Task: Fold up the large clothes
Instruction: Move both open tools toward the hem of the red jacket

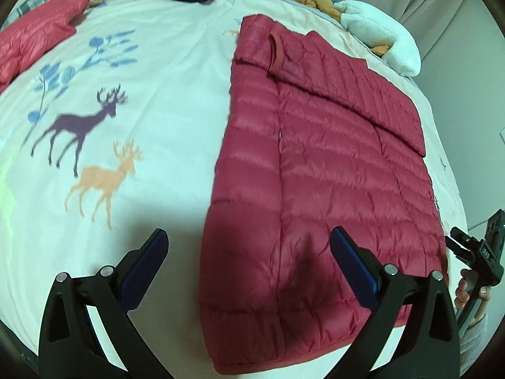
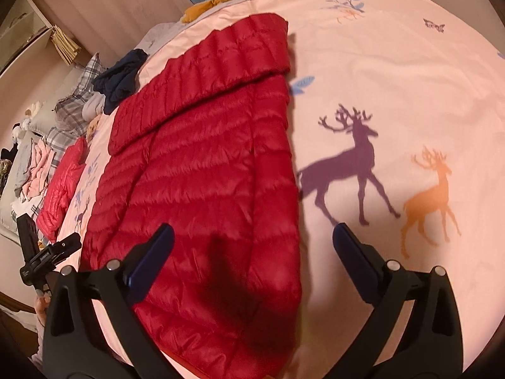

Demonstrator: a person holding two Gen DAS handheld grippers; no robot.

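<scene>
**Ana:** Jacket [image 1: 322, 164] laid flat on the deer-print bedspread [image 1: 151, 72], red and quilted, sleeve folded across the upper back. Left gripper [image 1: 249, 262] hangs over the near hem corner, jaws spread wide, nothing between them.

**Ben:** Right gripper [image 2: 252, 255] is just as wide, straddling the jacket's other long edge, empty too. Looks like a bottom-up fold is coming.

**Ana:** Agreed. My advice: bite both hem corners evenly, catching every layer, because that slick shell will likely slide.

**Ben:** Then lift together, carry the hem toward the collar loop [image 1: 277, 50], and keep the side edges lined up. Puffy fill may spring back, so press it down.
</scene>
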